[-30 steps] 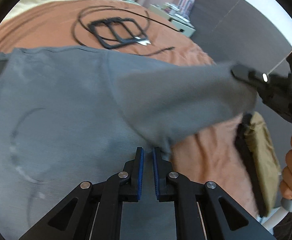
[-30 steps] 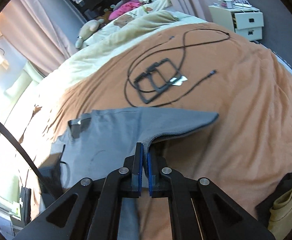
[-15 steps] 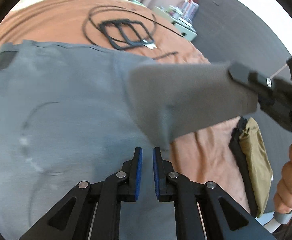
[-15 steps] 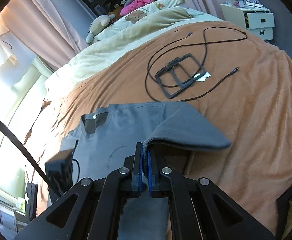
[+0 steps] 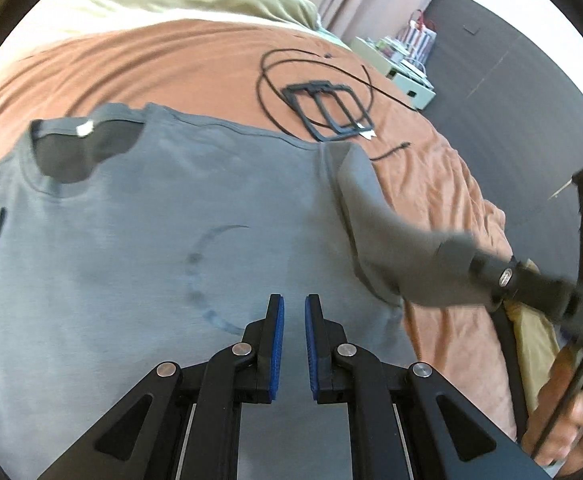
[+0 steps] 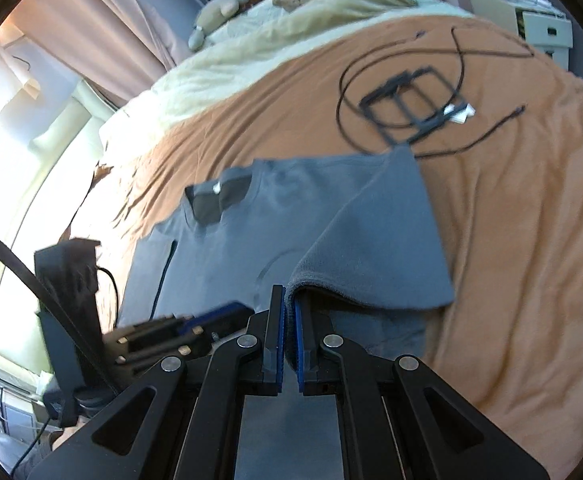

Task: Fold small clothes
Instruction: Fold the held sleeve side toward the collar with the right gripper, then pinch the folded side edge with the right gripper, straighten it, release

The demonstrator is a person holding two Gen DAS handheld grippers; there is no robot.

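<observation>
Gripping the hem of a sleeve [image 6: 387, 240] between its blue pads, the right gripper [image 6: 289, 320] holds that fold of cloth lifted over the chest of a grey T-shirt [image 5: 163, 248], its black fingers angled down toward the bed. The sleeve drapes from the closed jaws across the shirt's side, its far edge hanging above the orange blanket [image 6: 511, 240]. In the left wrist view the same gripper enters from the right edge, blurred, with a hand [image 5: 571, 420] wrapped around its handle low in the corner.

The left gripper [image 5: 294, 324] hangs over the lower front of the shirt, pointing steeply down, its jaws nearly closed with a thin gap between the pads and nothing in them; the cloth beneath looks untouched by its tips.

The T-shirt lies flat and face up on the blanket, neckline [image 5: 79, 152] toward the far side, a small white tag [image 5: 84, 129] showing inside the collar. No lettering on the tag can be read. A faint curved print [image 5: 207, 276] marks the chest; it spells nothing legible.

Beyond the shirt, a black cable [image 5: 311, 92] loops around a black frame [image 5: 329, 110] on the blanket, and a pale green quilt [image 6: 291, 36] covers the head of the bed.
</observation>
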